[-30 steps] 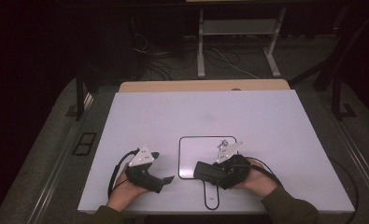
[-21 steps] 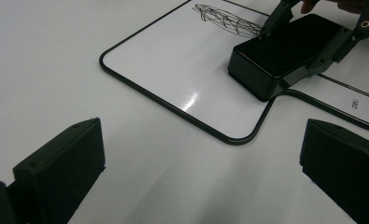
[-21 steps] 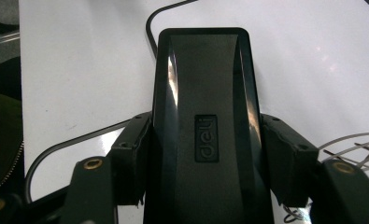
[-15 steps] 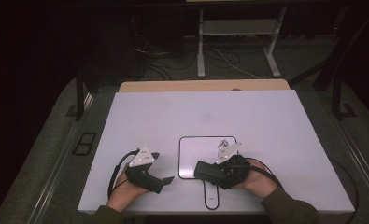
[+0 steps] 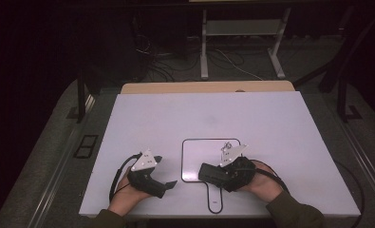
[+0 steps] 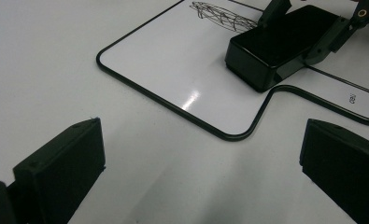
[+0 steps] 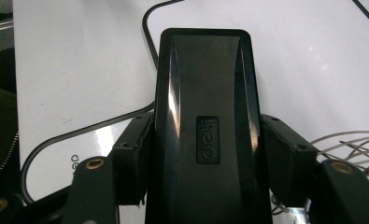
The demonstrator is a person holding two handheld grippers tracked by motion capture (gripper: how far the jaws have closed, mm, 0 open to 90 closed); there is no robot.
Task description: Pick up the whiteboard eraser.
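While the black eraser [image 7: 205, 135] sits clamped between the right gripper's [image 5: 212, 174] jaws, its long axis runs along them, pointing left across the small whiteboard [image 5: 194, 159] at lower centre of the high view. The scribble [image 6: 224, 16] to wipe lies beyond the eraser, top centre of the left gripper view, i.e. toward the board's upper right corner near the gripper's own body, so the next stroke prob. goes back that way. Right hand [image 5: 256, 183] is much nearer; left gripper [image 5: 168, 183], jaws wide apart w/ nothing between, rests on the white table [image 5: 270, 123] just left of the board. Vs a second ago: right jaws have just been closing, eraser between them; both hands otherwise look unmoved.
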